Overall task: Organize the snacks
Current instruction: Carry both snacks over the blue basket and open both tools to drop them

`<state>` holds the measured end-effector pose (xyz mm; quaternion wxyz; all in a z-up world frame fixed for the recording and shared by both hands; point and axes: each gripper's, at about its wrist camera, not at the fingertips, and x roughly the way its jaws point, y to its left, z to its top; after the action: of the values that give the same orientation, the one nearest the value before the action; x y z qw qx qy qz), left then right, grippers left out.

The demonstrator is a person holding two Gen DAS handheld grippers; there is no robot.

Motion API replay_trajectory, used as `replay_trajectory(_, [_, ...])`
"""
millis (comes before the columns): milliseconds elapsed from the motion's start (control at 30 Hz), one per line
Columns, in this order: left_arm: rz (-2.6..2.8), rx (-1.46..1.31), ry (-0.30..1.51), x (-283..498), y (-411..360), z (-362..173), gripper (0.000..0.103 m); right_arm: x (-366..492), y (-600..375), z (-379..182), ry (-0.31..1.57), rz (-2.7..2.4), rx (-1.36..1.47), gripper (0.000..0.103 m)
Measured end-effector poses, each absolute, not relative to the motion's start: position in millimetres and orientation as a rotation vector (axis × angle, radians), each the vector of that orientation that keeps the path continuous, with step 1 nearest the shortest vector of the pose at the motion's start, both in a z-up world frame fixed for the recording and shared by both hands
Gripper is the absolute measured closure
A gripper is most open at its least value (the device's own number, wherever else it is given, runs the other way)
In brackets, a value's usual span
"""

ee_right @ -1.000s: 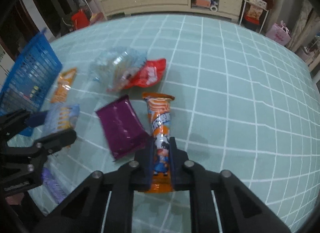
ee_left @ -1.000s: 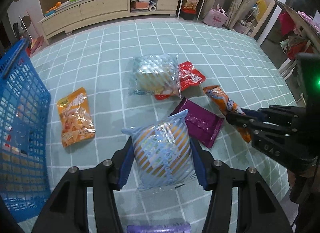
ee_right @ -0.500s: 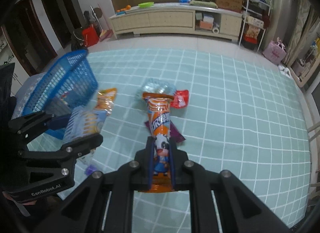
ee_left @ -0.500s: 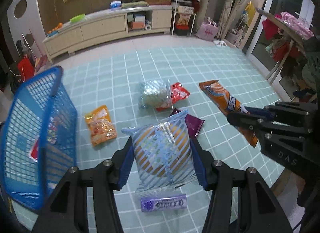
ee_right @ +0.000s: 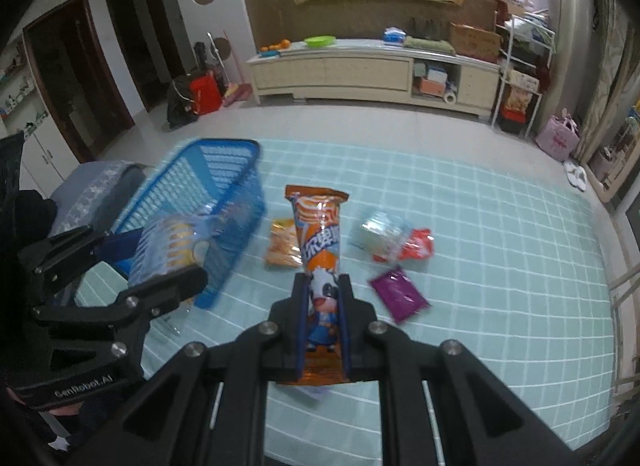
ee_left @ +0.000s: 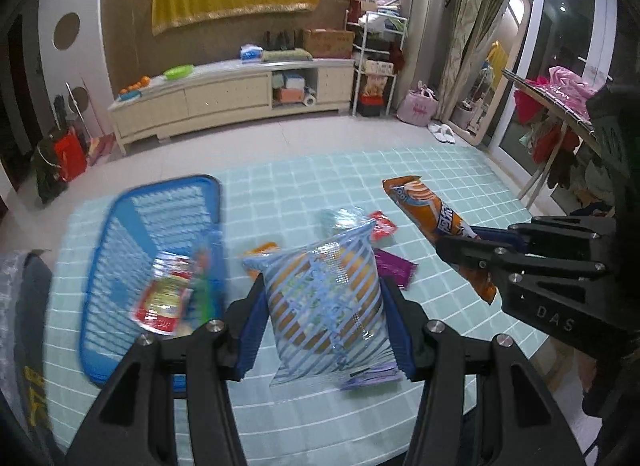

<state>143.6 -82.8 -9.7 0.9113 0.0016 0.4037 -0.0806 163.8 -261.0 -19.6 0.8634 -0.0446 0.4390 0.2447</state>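
Left wrist view, we are gripping a striped bag [ee_left: 326, 298] in our left gripper [ee_left: 325, 318] above the mat (beside the blue basket [ee_left: 120, 250]), our right gripper [ee_right: 323, 322] pinching an orange wrapper [ee_right: 320, 262] tight.

We see both wrist views angled down from above the teal checked mat [ee_left: 460, 169], sharing the blue basket [ee_right: 224, 185].

Left hand-held gripper [ee_left: 326, 318] half-spread, clamping; right hand-held gripper [ee_right: 323, 316] narrowly clamped.
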Motion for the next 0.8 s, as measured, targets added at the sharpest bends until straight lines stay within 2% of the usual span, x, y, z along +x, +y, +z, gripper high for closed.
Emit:
replay_trajectory(400, [-0.047,-0.045,0.757,109.8,30.5,22.2,0.052,138.2,-155.6,-3.4,0.893,0.619,-0.180,0.086])
replay_trajectory(800, [0.004,-0.072,0.843,101.4,98.3,-13.3,0.052,139.1,-81.9,-28.8,0.943,0.646,-0.240,0.086])
